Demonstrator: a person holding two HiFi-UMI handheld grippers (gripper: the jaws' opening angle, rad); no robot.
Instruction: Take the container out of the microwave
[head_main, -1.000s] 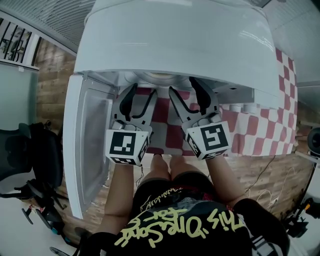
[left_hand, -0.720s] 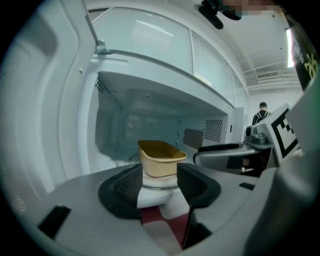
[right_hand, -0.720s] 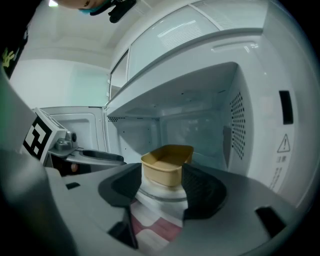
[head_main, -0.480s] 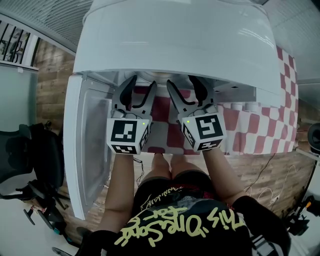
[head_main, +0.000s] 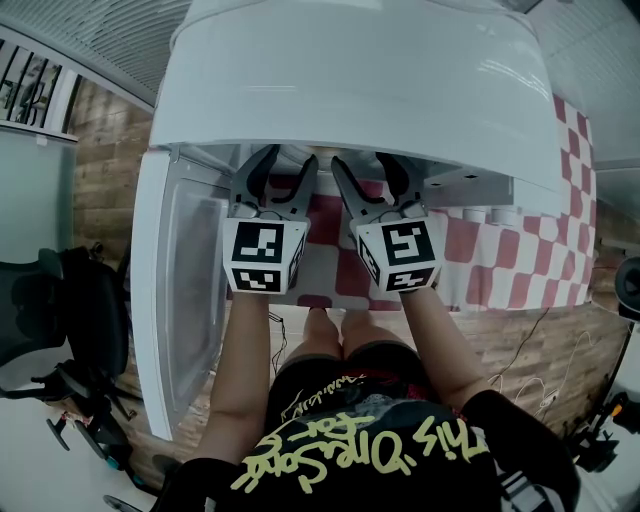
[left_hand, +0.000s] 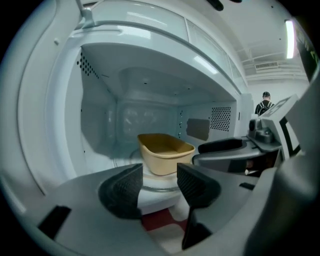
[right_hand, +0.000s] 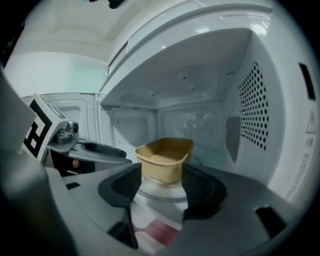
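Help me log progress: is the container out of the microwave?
No, the container sits on the glass plate inside the microwave.

Top-down view. A white microwave (head_main: 360, 90) stands on a red-and-white checked cloth (head_main: 520, 260), its door (head_main: 175, 290) swung open at the left. The left gripper (head_main: 289, 160) and right gripper (head_main: 362, 165), side by side with jaws spread, point at the opening; their tips appear to reach just under the front edge.

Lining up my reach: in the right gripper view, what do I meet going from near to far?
right gripper, jaws apart → glass turntable → tan container → microwave back wall
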